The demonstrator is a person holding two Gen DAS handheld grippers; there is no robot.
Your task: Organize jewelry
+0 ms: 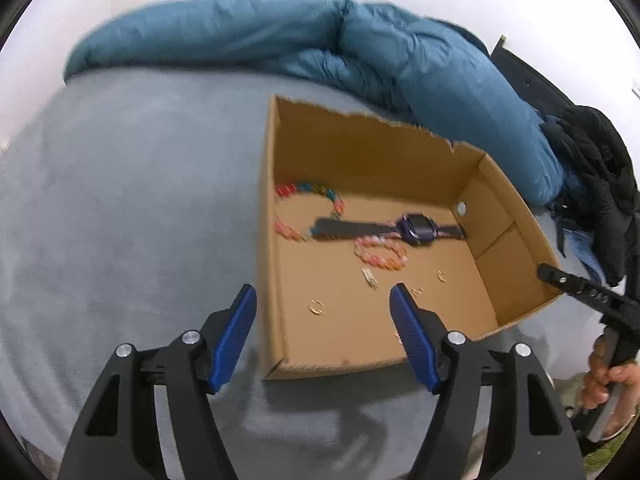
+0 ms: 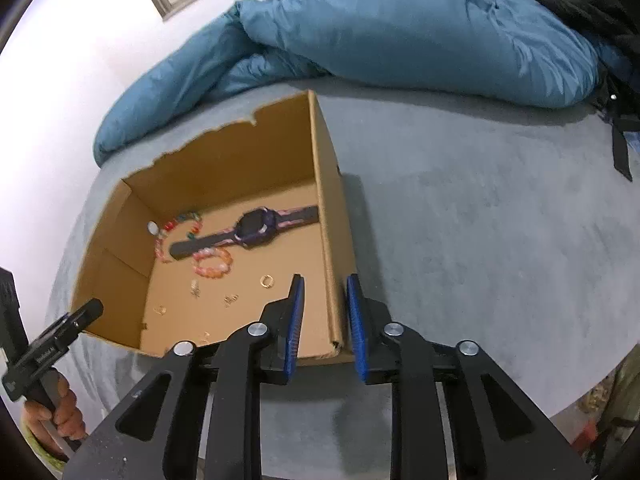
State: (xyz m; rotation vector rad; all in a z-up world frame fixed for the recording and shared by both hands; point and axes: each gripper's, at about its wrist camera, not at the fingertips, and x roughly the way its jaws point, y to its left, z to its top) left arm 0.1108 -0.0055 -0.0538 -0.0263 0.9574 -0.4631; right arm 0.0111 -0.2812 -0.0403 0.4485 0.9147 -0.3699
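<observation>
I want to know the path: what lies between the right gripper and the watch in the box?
In the right wrist view, the box wall stands between the right gripper fingers. Beyond lies bare cardboard floor with a small gold ring, then the watch.

Box (image 1: 352,152) is matt brown cardboard with a torn, rough top edge; bed (image 1: 132,200) cover is soft grey matt cloth. Duvet (image 1: 420,60) is blue, slightly shiny fabric. Watch (image 1: 414,229) looks glossy plastic, rings (image 1: 316,306) shiny gold metal.
</observation>
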